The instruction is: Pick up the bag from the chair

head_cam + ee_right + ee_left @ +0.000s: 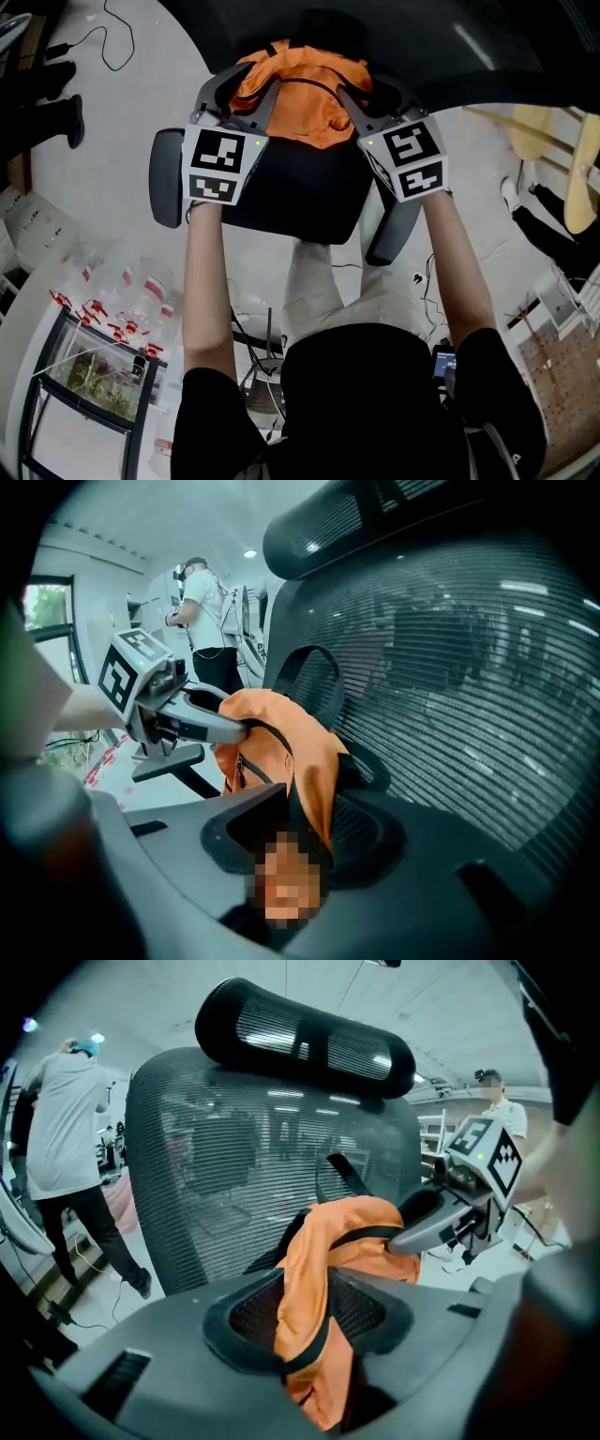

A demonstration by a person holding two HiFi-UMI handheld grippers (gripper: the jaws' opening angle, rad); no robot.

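This looks like a big lab or open work hall. A mesh office chair (234, 1176) stands on a pale floor (122, 122) with loose cables (132, 36), under a white ceiling with a lamp (248, 553). Other people (66, 1129) stand working nearby, and a rack (56, 342) by the floor's left edge carries clear plastic bags (127, 314).

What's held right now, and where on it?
The orange bag, by both: left gripper and right gripper each pinch a fold of its fabric, on their own side of it.
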